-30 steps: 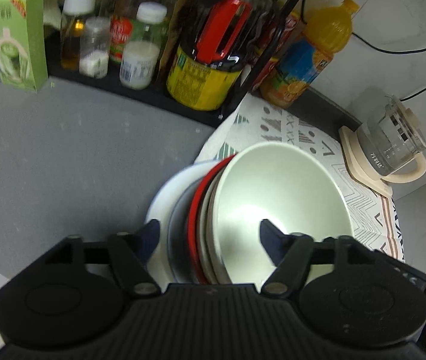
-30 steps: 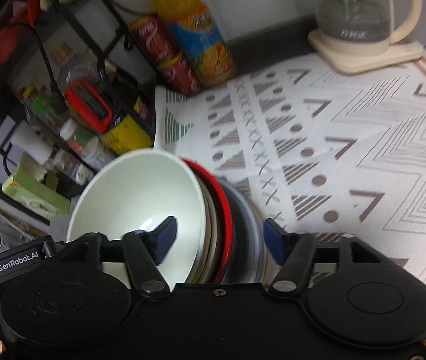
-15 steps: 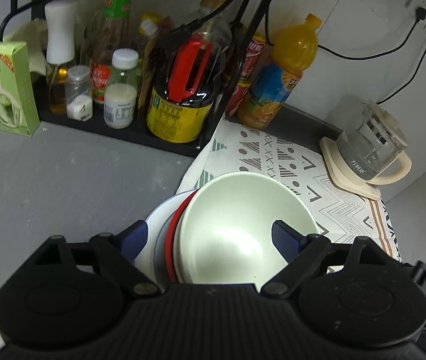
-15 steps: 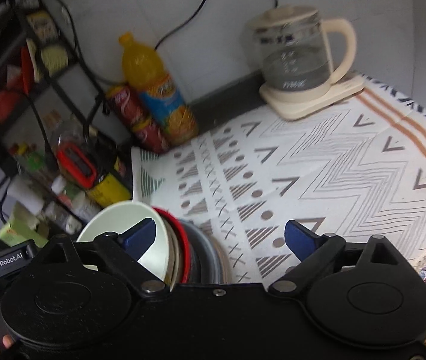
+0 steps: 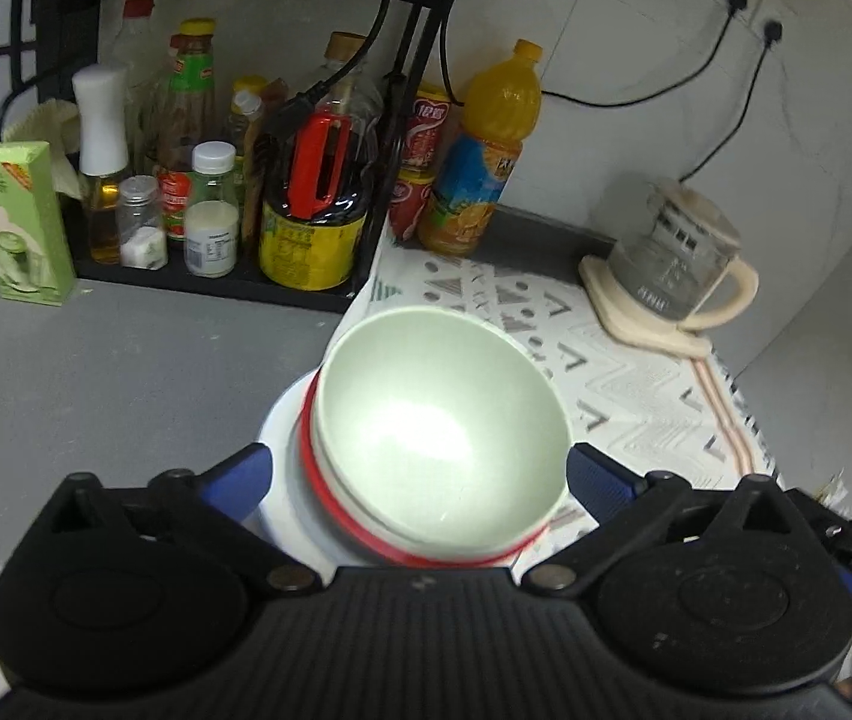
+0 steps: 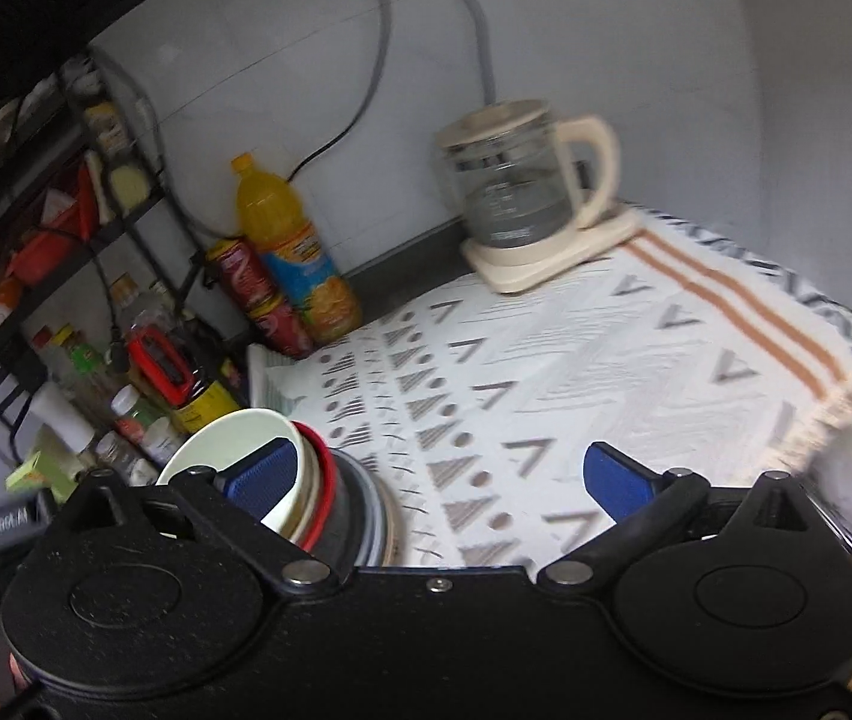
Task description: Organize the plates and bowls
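Far left on the grey tabletop (image 5: 96, 372) stands a green cardboard box (image 5: 15, 222), beside a black wire rack (image 5: 234, 291) crowded with sauce bottles and a yellow tin with a red handle (image 5: 312, 222). Next along – two stacked red cans (image 5: 423, 168) and an orange juice bottle (image 5: 480, 162) against the wall. In the left wrist view, centre, the pale green bowl (image 5: 441, 420) sits on top of a nested stack: a red-rimmed plate (image 5: 306, 450) under it, a white plate (image 5: 279, 420) at the bottom. The stack rests where the tabletop meets the white patterned cloth (image 5: 624, 396). Left claw (image 5: 417, 474) is spread wide, blue pads either side of the stack, not touching it. Right claw (image 6: 441, 477) is also spread, empty – its left pad overlaps the bowl's rim in view, contact unclear; the stack sits at its lower left. Far right, a glass kettle with cream handle (image 6: 516, 186) sits on its cream base on the cloth.
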